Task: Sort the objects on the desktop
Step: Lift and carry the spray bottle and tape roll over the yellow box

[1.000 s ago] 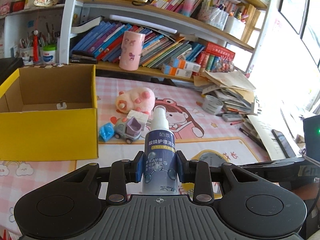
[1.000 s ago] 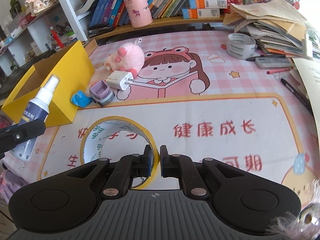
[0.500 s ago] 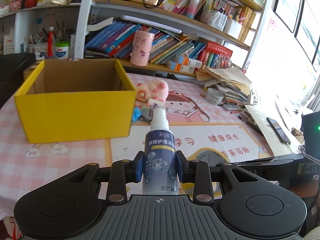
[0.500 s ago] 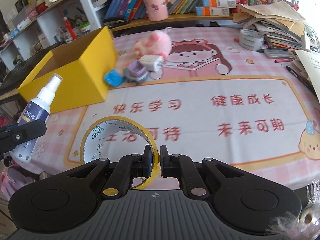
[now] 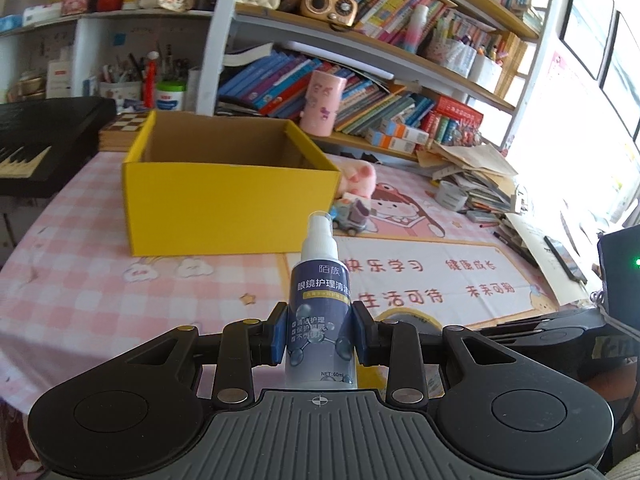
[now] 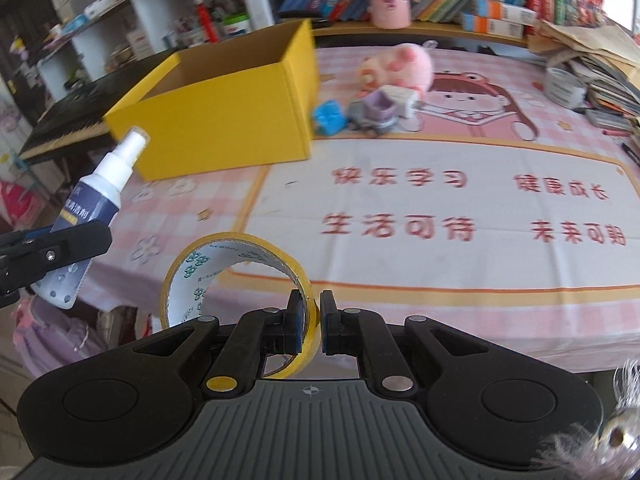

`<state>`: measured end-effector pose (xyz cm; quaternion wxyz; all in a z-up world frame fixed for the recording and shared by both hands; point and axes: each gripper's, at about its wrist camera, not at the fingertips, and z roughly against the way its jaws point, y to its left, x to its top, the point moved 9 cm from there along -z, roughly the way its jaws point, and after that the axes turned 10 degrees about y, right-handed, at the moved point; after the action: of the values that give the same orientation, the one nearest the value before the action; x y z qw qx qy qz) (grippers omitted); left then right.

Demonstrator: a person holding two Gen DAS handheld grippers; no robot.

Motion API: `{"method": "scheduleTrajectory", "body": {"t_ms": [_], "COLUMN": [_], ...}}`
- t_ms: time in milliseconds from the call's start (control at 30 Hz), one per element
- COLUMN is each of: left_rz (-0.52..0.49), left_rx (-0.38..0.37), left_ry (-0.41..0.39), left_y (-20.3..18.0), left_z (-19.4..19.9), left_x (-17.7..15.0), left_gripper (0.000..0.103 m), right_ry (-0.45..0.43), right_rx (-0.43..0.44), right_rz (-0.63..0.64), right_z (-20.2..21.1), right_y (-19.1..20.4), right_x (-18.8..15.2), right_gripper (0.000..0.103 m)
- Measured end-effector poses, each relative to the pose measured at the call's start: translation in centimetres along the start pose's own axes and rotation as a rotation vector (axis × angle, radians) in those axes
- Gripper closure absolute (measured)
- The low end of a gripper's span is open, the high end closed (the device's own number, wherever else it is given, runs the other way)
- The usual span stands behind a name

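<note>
My left gripper [image 5: 320, 334] is shut on a blue-and-white spray bottle [image 5: 322, 304], held upright in the air near the table's front edge. The bottle also shows in the right wrist view [image 6: 90, 208]. My right gripper [image 6: 314, 320] is shut on the rim of a yellow tape roll [image 6: 224, 276], held above the table's front edge. An open yellow cardboard box [image 5: 228, 196] stands on the table ahead of both grippers, also in the right wrist view [image 6: 224, 120]. Its inside looks empty as far as I can see.
Right of the box lie a pink plush pig [image 6: 400, 66], a white charger [image 6: 402, 100], a purple toy car [image 6: 374, 114] and a blue object [image 6: 330, 118]. A grey tape roll [image 6: 564, 86] sits by stacked papers at the right. A keyboard [image 5: 36, 148] is at the left.
Both grippers have pulled back toward the table's front edge and risen, each keeping its object. The yellow box now sits farther ahead and more central.
</note>
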<state>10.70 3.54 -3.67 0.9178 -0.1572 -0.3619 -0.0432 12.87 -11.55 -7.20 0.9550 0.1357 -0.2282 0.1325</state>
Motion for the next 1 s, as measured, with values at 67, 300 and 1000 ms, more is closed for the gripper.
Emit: {"method": "scheduleTrajectory", "body": {"t_ms": [67, 300, 1000], "left_rz": [0.006, 0.030, 0.061], "left_rx": [0.005, 0.010, 0.010], "left_ry": [-0.005, -0.024, -0.044], "left_y": [0.7, 2.4, 4.1], "left_z": [0.6, 2.1, 3.1], "left_x": [-0.4, -1.1, -0.9], "left_gripper": [0.071, 0.071, 0.071], "right_ry": [0.009, 0.025, 0.034], "right_rx": [0.009, 0.022, 0.040], "right_rz": [0.023, 0.082, 0.165], "right_z": [-0.2, -0.5, -0.9], "right_y": [1.2, 4.2, 7.9], "right_x": [-0.2, -0.7, -0.1], "right_gripper": [0.096, 0.096, 0.096]}}
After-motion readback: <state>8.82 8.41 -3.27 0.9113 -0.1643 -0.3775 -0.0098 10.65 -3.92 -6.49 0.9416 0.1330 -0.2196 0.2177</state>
